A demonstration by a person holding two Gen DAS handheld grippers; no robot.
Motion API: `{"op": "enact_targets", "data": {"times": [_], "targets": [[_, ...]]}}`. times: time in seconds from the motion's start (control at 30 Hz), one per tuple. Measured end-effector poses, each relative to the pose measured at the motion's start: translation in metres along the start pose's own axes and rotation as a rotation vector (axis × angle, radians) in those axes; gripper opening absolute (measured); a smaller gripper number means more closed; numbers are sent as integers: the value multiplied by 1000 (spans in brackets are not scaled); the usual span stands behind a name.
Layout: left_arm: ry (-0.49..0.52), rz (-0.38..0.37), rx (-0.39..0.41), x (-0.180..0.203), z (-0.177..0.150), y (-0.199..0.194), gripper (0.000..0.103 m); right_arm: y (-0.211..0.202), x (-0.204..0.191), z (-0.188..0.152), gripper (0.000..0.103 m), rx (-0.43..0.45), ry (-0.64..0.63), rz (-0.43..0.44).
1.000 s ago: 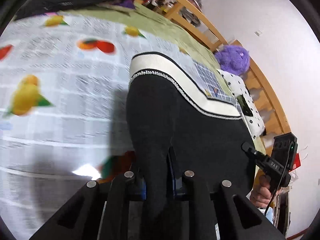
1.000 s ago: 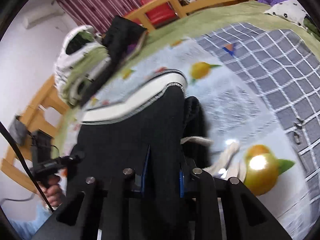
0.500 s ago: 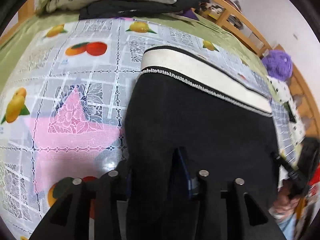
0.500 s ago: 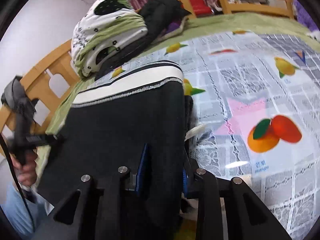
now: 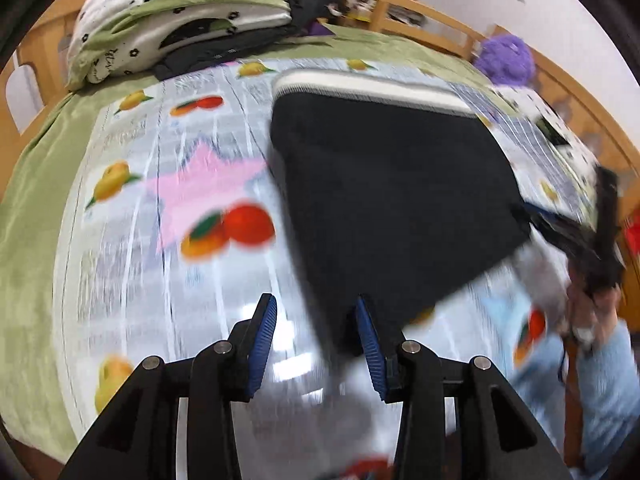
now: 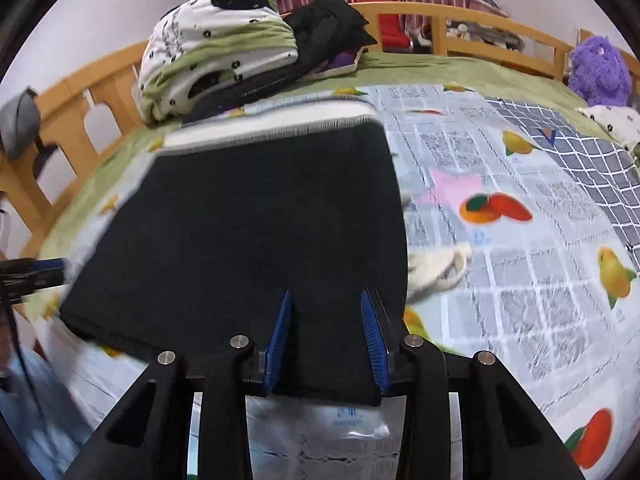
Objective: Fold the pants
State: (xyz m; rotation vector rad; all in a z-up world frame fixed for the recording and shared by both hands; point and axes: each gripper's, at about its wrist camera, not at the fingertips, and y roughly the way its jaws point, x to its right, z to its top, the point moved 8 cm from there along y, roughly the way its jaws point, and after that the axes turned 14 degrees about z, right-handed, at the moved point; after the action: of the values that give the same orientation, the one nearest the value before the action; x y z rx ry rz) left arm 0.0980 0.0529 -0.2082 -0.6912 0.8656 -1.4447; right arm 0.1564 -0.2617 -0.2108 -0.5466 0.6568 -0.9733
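Note:
The black pants (image 5: 392, 196) lie folded flat on the fruit-print cloth (image 5: 168, 208), white waistband (image 5: 372, 86) at the far end. My left gripper (image 5: 316, 312) is open just off the near left corner of the pants, holding nothing. In the right wrist view the pants (image 6: 256, 220) spread ahead, with the waistband (image 6: 276, 126) far. My right gripper (image 6: 326, 306) is open, its blue pads either side of the near right edge of the fabric, not pinching it. A cream drawstring (image 6: 436, 268) pokes out at the pants' right side.
A folded green and white quilt (image 6: 216, 52) and dark clothes (image 6: 328, 28) are piled at the head of the bed. A wooden rail (image 6: 480, 36) rings the bed. A purple plush toy (image 6: 596, 70) sits at the far right corner. The other gripper shows at right (image 5: 592, 236).
Both grippers have opened and let go of the pants' folded edge. The pants now lie flat on the cloth. Both grippers have pulled back toward the near side.

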Motion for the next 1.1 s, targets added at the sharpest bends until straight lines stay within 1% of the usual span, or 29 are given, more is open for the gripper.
{"op": "enact_targets", "data": {"times": [0.07, 0.1, 0.17, 0.23, 0.27, 0.33, 0.37, 0.4, 0.43, 0.53, 0.57, 0.6, 0.63, 0.67, 0.7, 0.77, 0.83, 0.87, 0.9, 0.93, 0.97, 1.1], "targets": [[12, 9, 3, 5, -13, -3, 39, -2, -2, -4, 37, -2, 8, -22], [41, 10, -13, 12, -20, 0, 39, -3, -3, -5, 37, -4, 23, -17], [79, 30, -10, 21, -27, 0, 39, -3, -6, -12, 37, -33, 60, 14], [111, 73, 3, 27, -30, 3, 39, -6, -8, -19, 37, -39, 72, 5], [124, 98, -3, 28, -30, 7, 39, -10, -9, -21, 37, -35, 69, 1], [160, 183, -10, 27, -31, 15, 39, -21, -11, -29, 37, -28, 77, 2], [194, 226, 8, 27, -31, 18, 39, -27, -12, -33, 37, -22, 91, 11], [210, 236, 19, 28, -30, 18, 39, -32, -12, -36, 37, -18, 100, 13], [214, 239, 31, 29, -28, 18, 39, -35, -11, -38, 37, -15, 106, 11], [179, 208, 79, 37, -11, 18, 13, -42, -12, -41, 37, 0, 121, 13], [138, 195, 96, 37, -2, 15, 12, -42, -14, -40, 37, 2, 121, 11], [65, 169, 137, 33, 8, 7, 11, -42, -16, -39, 37, 4, 120, 6], [12, 137, 158, 29, 13, 3, 11, -42, -16, -38, 37, 10, 119, -1], [-30, 112, 159, 25, 15, 1, 11, -43, -17, -36, 37, 20, 118, -2], [-49, 107, 114, 21, 10, 8, 11, -44, -18, -34, 37, 30, 117, 1], [-27, 129, 46, 20, -6, 23, 11, -46, -18, -31, 37, 45, 118, -5], [-8, 131, 16, 21, -22, 28, 14, -46, -16, -27, 38, 50, 123, -11], [-13, 123, 18, 21, -26, 25, 17, -46, -15, -25, 39, 53, 126, -22], [-28, 107, 16, 19, -30, 20, 19, -48, -14, -23, 42, 57, 125, -29], [-38, 109, 2, 17, -33, 17, 28, -49, -13, -21, 47, 61, 121, -33], [-56, 119, -5, 13, -37, 11, 32, -51, -13, -16, 48, 66, 112, -36], [-88, 129, 38, 3, -32, -11, 32, -55, -17, 3, 48, 77, 35, -69]]}}
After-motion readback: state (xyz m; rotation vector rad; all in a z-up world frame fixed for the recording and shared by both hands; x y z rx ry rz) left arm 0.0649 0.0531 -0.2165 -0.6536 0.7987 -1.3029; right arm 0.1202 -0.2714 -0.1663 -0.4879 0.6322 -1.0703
